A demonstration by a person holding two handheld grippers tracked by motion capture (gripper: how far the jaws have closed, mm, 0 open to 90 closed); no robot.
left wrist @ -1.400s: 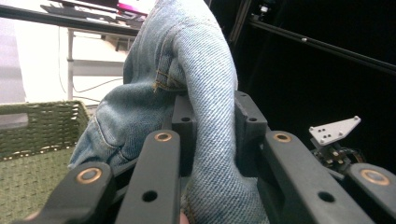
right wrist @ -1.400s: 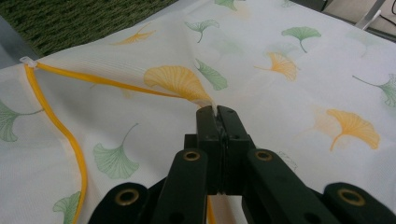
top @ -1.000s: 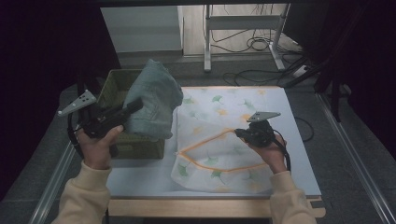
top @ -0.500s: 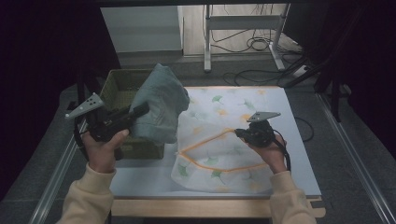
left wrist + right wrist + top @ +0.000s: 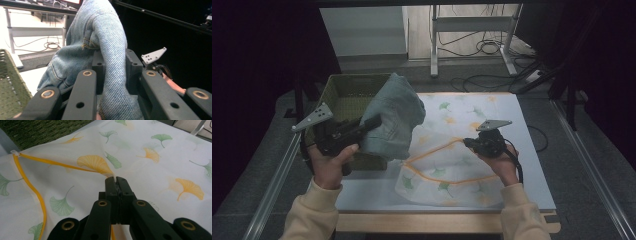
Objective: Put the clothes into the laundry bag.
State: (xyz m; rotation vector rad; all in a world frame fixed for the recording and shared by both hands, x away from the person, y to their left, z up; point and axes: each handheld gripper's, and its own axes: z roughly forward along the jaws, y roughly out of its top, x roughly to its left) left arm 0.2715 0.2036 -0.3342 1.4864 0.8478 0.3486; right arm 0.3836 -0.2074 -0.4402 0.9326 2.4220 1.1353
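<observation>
A white table (image 5: pixel 532 165) bears a green basket (image 5: pixel 343 92) and leaf-printed bag (image 5: pixel 452 170).

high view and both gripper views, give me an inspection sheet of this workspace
surface: white table, wooden front edge
job's things: jeans lifted beside green basket; leaf-print mesh bag with orange trim lies flat
clutter: nothing seen
grippers: left gripper shut on the jeans; right gripper shut on the bag's fabric
cables: black cable trails from the right gripper; loose cables on the floor behind
surroundings: metal frame legs, dark curtains, grey floor
</observation>
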